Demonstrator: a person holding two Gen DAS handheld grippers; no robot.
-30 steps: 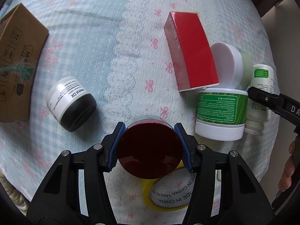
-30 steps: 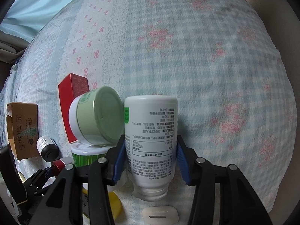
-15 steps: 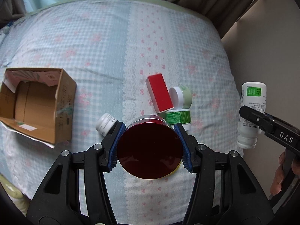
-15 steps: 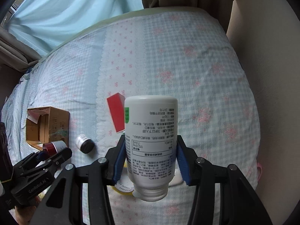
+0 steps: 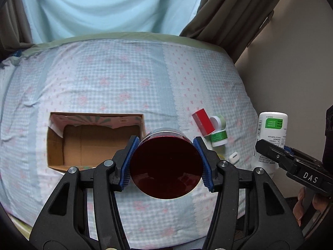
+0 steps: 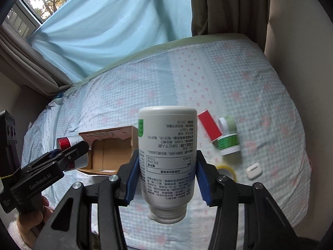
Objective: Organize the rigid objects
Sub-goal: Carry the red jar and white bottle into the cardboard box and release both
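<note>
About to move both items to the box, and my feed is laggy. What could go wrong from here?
The red-lidded jar is pinched only at its round sides by the left gripper; it might slip. The white bottle hangs cap-down in the right gripper and could slide out. Both heading for the cardboard box could collide.

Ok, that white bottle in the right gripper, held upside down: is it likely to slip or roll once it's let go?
The white bottle looks rigid, smooth plastic, so it might slide between the right gripper pads, though they clamp its sides squarely. Being round, it would probably roll if laid sideways on the soft bed cover. Set on its narrow cap end, it could tip.
</note>
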